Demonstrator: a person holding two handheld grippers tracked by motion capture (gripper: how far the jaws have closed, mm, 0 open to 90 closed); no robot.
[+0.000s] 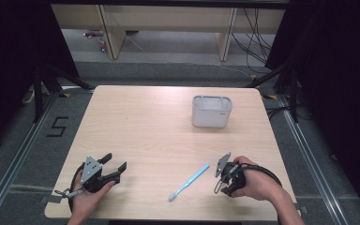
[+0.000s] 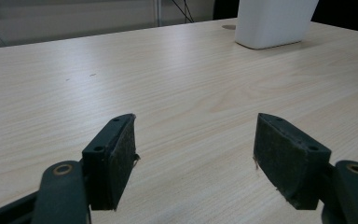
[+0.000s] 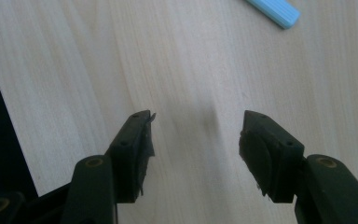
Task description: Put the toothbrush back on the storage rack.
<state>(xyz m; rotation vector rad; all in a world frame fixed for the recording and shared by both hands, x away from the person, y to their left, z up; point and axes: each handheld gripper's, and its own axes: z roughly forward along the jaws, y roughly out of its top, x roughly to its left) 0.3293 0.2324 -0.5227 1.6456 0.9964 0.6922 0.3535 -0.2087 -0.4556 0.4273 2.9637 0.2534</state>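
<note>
The blue toothbrush (image 1: 189,182) lay flat on the table (image 1: 145,131), just beside the right gripper (image 3: 196,133). Both grippers had their jaws wide apart, holding nothing. It was best to come down low and pinch the thin handle across its middle.

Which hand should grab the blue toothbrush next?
The right gripper: the blue toothbrush lies just beside its open fingers. The left gripper, also open, sits farther away.

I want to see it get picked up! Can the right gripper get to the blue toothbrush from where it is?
Probably yes. The right gripper is open and sits just beside the blue toothbrush, which lies flat on the table with bare wood between them. The white holder stands far off, out of the way.
</note>
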